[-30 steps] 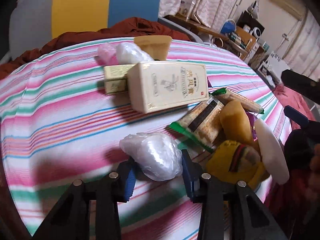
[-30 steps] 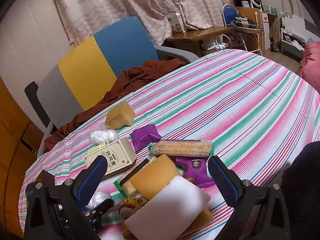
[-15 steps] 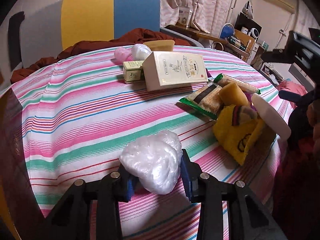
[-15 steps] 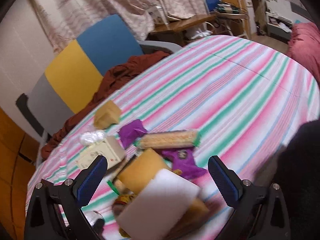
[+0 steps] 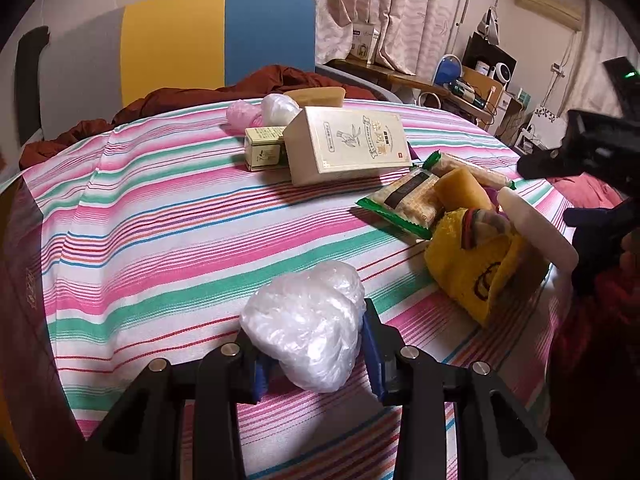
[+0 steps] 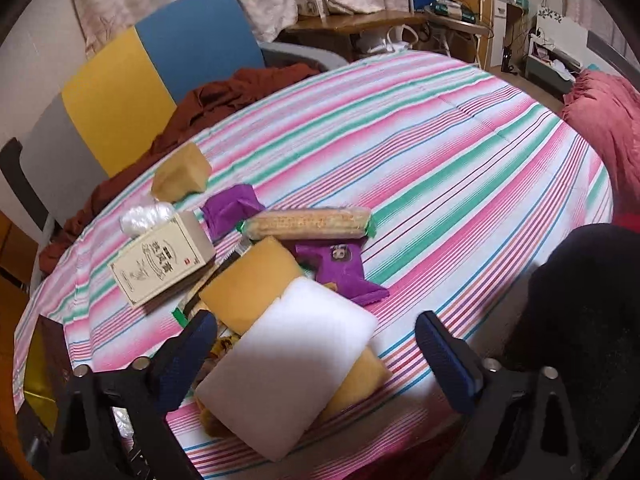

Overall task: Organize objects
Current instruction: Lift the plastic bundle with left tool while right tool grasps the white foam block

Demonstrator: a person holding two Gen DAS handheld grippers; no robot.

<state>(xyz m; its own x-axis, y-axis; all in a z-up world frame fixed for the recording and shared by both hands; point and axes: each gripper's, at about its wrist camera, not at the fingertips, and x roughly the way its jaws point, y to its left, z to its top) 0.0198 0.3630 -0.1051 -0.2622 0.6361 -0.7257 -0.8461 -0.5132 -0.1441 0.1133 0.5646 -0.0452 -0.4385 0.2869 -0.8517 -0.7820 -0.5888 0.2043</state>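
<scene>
My left gripper (image 5: pixel 316 354) is shut on a crumpled white plastic bag (image 5: pixel 308 324), held just above the striped tablecloth (image 5: pixel 160 240) near its front edge. My right gripper (image 6: pixel 320 360) hangs over a white foam block (image 6: pixel 288 376). Its jaws are closing with the block between them, and the pads stand clear of it. The block lies on an orange sponge (image 6: pixel 252 280) and a yellow cloth (image 5: pixel 472 276). Close by are a cream box (image 6: pixel 160 258), a long cracker packet (image 6: pixel 308 222) and two purple packets (image 6: pixel 340 268).
A tan sponge (image 6: pixel 182 174), a white bag (image 5: pixel 278 106), a pink bag (image 5: pixel 242 114) and a small green box (image 5: pixel 264 152) sit at the table's far side. Behind stands a grey, yellow and blue chair (image 6: pixel 160 60) with rust cloth (image 6: pixel 224 96).
My left gripper has pulled back from the pile toward the table's front edge, carrying the white bag. My right gripper has tipped downward over the foam block and its jaws have narrowed a little.
</scene>
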